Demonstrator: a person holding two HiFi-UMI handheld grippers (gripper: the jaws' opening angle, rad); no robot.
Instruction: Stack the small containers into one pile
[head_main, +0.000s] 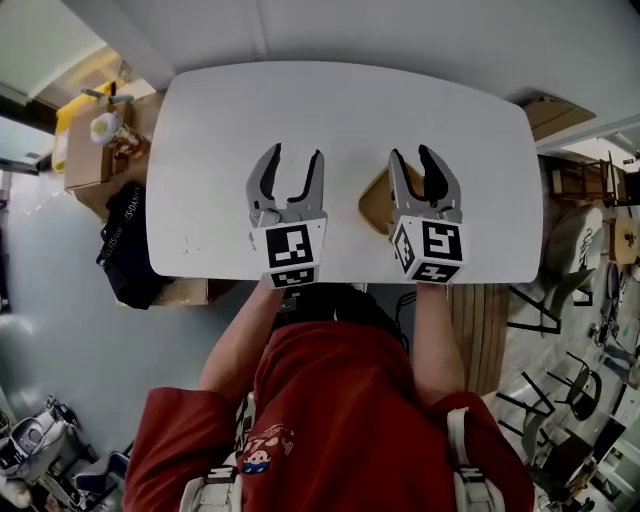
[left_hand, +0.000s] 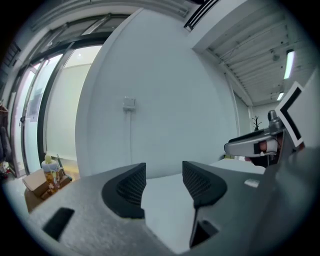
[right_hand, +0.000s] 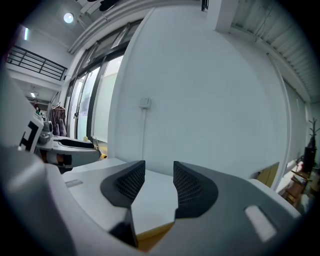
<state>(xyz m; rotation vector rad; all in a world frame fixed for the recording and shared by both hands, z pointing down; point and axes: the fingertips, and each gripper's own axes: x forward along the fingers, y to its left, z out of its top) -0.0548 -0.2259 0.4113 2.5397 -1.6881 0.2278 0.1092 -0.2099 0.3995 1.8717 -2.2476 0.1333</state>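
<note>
**Condition of tools.** The left gripper (head_main: 297, 160) hangs over the white table (head_main: 220, 130) with its jaws spread; its own view (left_hand: 162, 182) shows only bare tabletop between them. The right gripper (head_main: 411, 158) is likewise parted, a little narrower, and pinches nothing (right_hand: 159, 182). The two are held side by side near the table's front edge.

**Location of work items.** No small containers can be found on the table in any view. The only item there is a flat tan piece (head_main: 375, 205) lying under the right gripper and mostly covered by it; its near edge shows below the jaws in the right gripper view (right_hand: 155, 234). It may be a shallow container or just a board; the view does not settle this.

**Containers and contents.** A cardboard box (head_main: 85, 160) sits on the floor off the table's left end, holding a bottle (head_main: 105, 125) and other small clutter. A black bag (head_main: 125, 240) lies just beside it.

**Risks.**
- With nothing confirmed to stack, a closing move now would likely grasp air.
- The right gripper hides the tan piece from above; lowering blind could push it along the table or pin it flat.
- The grippers are close together, so a sideways swing could knock one against the other.
</note>
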